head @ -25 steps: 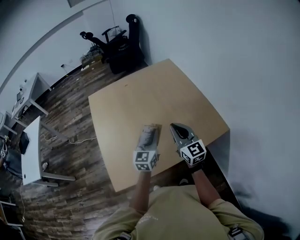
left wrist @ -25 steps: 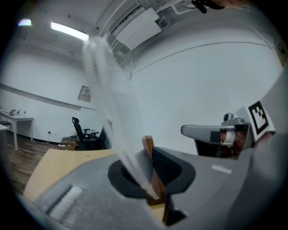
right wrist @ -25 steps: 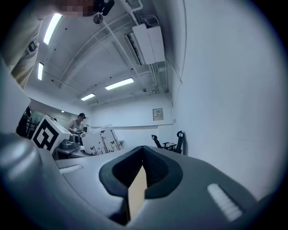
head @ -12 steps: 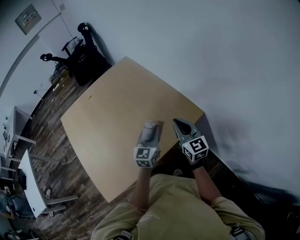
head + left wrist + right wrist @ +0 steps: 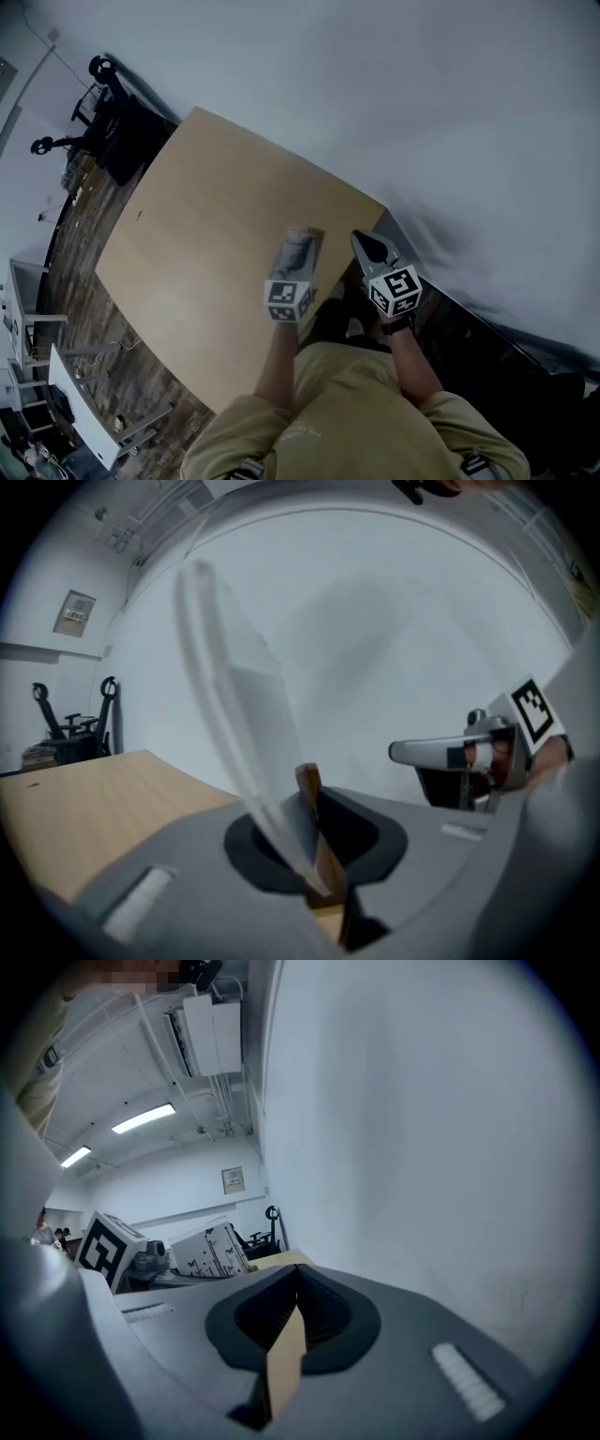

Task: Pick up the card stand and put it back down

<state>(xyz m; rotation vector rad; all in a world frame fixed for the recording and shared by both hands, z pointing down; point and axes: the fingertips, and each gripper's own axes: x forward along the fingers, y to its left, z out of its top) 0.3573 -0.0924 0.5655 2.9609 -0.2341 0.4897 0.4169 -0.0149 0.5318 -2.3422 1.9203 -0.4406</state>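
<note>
1. Two claws are held side by side over the near corner of the desk (image 5: 206, 216). In the head view the right claw (image 5: 359, 240) sits at 3 o'clock of the left claw (image 5: 292, 277).
2. The left claw (image 5: 314, 855) is clamped on the card stand (image 5: 239, 724). Its jaws pinch the brown wooden base, and the clear panel leans up toward 11 o'clock.
3. The card stand (image 5: 300, 248) is carried in the air, above the desk's edge.
4. The right claw (image 5: 298, 1283) has its jaws together with nothing between them.
5. A dark chair (image 5: 112, 131) stands on the floor at 10 o'clock of the desk.
</note>
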